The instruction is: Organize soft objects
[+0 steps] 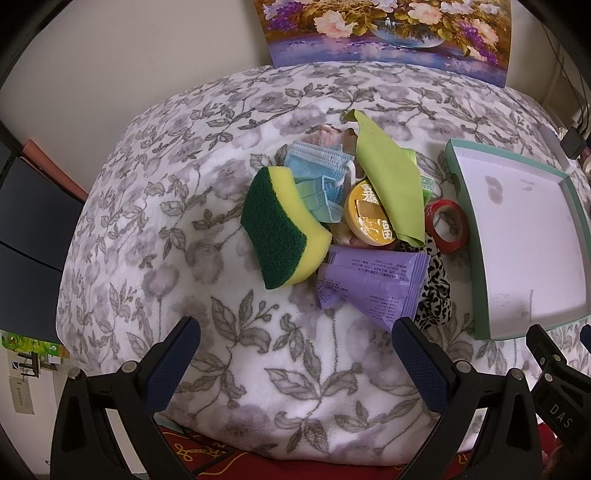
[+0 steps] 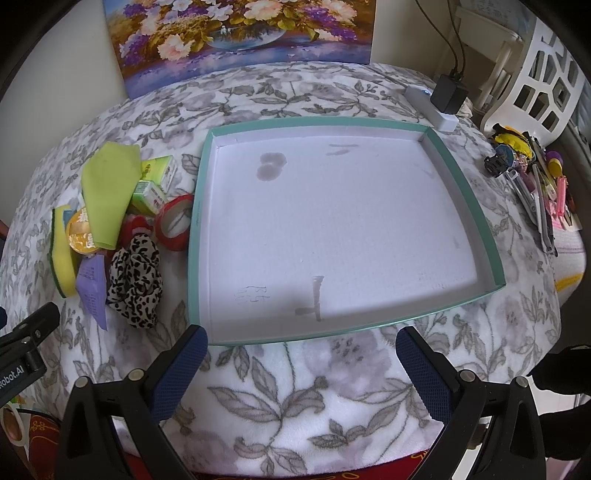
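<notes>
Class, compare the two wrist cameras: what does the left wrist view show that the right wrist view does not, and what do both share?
Only the left wrist view shows the blue face masks. Only the right wrist view shows the charger, the white chair and the heap of small tools. Both share the sponge, green cloth, red tape roll, teal-rimmed tray and flower painting.

We see the tray [image 2: 465, 195] at the centre of the surface [image 2: 295, 387], with the pile at its 9 o'clock. In the pile, the sponge [image 1: 284, 229] lies at 9 o'clock, the scrunchie [image 2: 135, 284] at 5, and the tape roll [image 2: 175, 221] nearest the tray. The painting [image 2: 240, 33] stands at 12.
</notes>
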Demonstrator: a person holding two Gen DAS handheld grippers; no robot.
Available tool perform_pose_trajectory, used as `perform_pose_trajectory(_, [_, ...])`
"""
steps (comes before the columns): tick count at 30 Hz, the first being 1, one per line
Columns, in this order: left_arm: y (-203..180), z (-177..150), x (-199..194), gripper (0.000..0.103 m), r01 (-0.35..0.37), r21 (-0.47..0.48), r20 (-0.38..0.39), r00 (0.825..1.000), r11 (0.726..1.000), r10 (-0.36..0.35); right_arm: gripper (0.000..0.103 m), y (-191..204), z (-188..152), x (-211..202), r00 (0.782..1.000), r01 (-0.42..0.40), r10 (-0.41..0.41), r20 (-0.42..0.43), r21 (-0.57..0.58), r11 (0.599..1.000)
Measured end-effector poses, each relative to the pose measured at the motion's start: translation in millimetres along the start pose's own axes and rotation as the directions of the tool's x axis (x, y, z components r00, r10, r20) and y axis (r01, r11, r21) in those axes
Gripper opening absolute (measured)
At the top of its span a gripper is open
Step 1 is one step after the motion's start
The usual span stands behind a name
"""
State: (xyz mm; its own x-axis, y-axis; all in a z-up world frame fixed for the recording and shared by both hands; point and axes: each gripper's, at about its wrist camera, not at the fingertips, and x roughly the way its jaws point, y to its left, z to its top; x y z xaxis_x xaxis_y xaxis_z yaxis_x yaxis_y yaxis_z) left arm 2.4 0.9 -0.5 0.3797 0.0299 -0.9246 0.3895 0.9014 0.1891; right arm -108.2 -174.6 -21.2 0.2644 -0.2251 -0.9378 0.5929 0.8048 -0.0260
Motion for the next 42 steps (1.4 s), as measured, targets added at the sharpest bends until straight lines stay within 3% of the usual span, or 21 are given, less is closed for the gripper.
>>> perform_pose_trajectory(42, [-0.7,0.8,-1.3,0.103,-0.008,0.004,-0.002,1.000,1.000,0.008,0.103,0.3,-0.1,1.4,1.000,0.010,-0.010,-0.008,-0.010,1.000])
